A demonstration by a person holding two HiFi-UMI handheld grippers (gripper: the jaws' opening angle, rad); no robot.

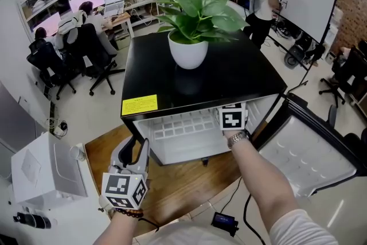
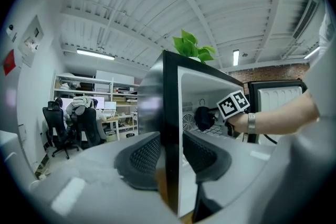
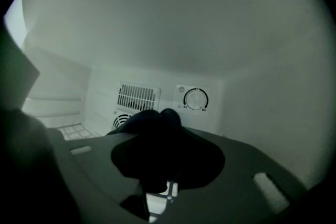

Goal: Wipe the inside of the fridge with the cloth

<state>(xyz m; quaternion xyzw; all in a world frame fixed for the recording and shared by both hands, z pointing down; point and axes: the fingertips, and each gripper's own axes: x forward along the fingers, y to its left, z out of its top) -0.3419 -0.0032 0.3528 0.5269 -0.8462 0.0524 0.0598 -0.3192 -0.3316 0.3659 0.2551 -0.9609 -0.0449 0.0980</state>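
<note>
A black mini fridge stands with its door swung open to the right. My right gripper reaches inside the white interior, shut on a dark bunched cloth. In the head view only its marker cube shows at the opening. The left gripper view shows the same cloth ahead of that cube. My left gripper sits at the fridge's left front corner, its jaws closed on the front edge of the left wall; in the head view the left gripper is low beside the fridge.
A potted plant stands on the fridge top. On the back wall are a vent and a thermostat dial. A white box sits left, a cable and small device on the floor. People and office chairs behind.
</note>
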